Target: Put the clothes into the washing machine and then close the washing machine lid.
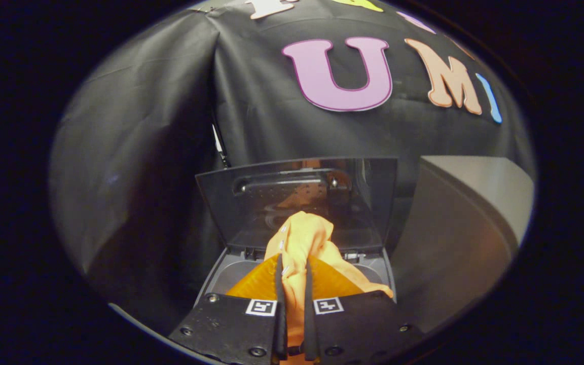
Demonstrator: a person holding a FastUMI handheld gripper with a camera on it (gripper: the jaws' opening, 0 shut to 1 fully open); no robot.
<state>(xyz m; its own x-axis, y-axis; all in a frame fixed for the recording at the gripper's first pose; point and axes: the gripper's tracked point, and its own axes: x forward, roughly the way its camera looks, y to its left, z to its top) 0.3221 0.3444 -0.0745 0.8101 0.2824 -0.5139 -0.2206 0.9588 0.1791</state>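
Observation:
My gripper (292,268) is shut on an orange garment (302,238), which bunches up between the two fingers and bulges out ahead of them. Right behind and below the cloth is a small grey washing machine (231,274) with its top opening partly hidden by the fingers and the garment. Its dark see-through lid (358,203) stands raised upright at the back, reflecting some orange. The held cloth hangs over the machine's opening.
A large grey box-like surface (454,228) stands close on the right of the machine. Black cloth (145,152) forms the wall behind and to the left, with a thin dark cable (219,144) running down it near the lid's left corner.

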